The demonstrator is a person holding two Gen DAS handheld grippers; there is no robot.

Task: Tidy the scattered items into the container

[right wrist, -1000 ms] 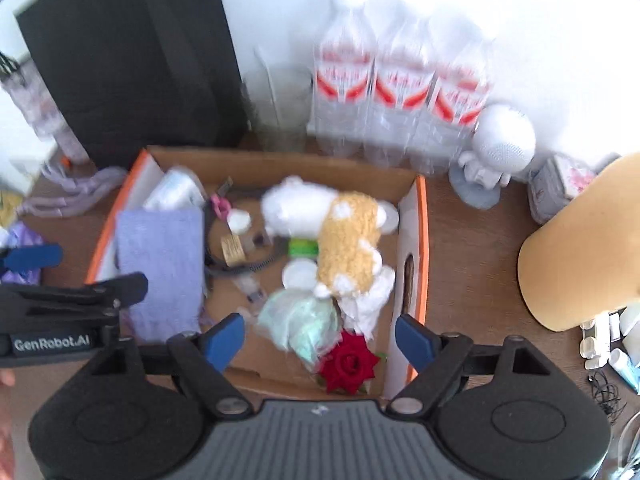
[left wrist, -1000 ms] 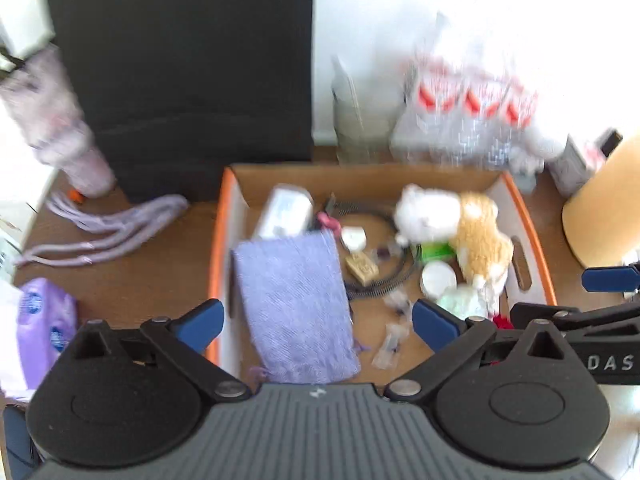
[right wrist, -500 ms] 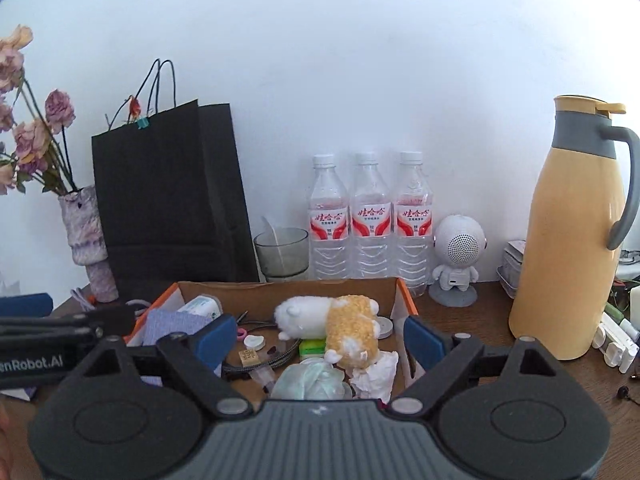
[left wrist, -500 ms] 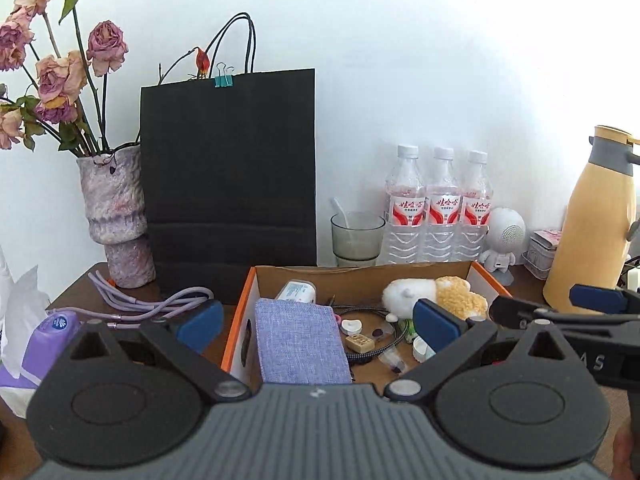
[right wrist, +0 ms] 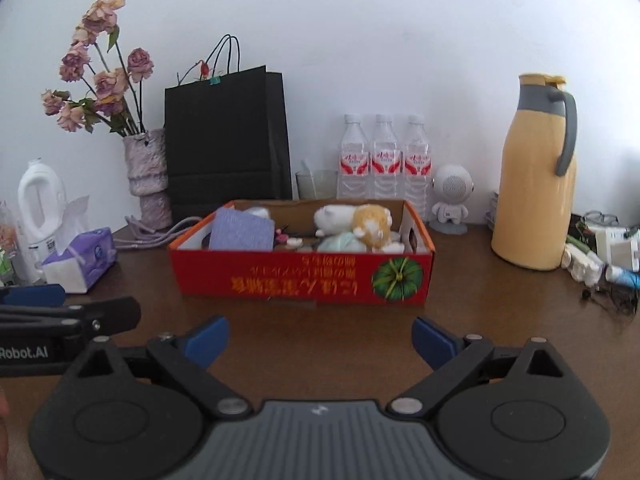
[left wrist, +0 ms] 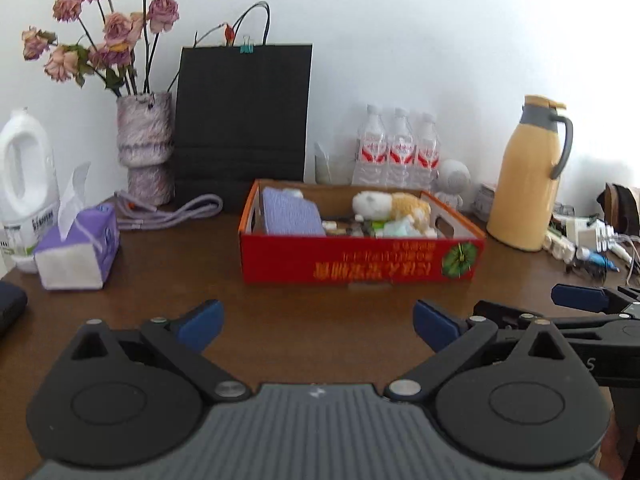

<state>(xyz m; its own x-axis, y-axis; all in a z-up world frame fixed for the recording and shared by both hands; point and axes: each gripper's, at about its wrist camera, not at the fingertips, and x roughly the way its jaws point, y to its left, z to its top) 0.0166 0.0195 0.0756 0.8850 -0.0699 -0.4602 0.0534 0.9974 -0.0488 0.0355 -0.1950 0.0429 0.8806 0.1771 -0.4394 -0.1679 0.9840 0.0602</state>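
Both grippers are hanging low over the brown desk (right wrist: 500, 312), short of the red cardboard box (right wrist: 304, 280) that is serving as the container, and neither is carrying anything. The left gripper (left wrist: 316, 322) is showing its blue fingers (left wrist: 202, 322) spread wide with only bare desk between them; the right gripper (right wrist: 320, 338) is opening its fingers (right wrist: 432, 342) wider, and nothing is lying between those either. The box is sitting in the middle of the desk, already holding a folded lilac cloth (right wrist: 242, 232), a white and tan plush toy (right wrist: 356, 220) and some small bits too blurred to name. Judging by this, the gathering step is looking nearly finished or between picks. What is lying loose nearby is a lilac cord (left wrist: 172, 214) coiling beside the vase (left wrist: 146, 148), a purple tissue pack (left wrist: 78, 248) at the left, and small clutter at the right edge by the yellow jug (right wrist: 534, 176); whether any of these belongs in the box is unclear. A next pick would be calling for a reach to one side, fingers straddling the item before closing.
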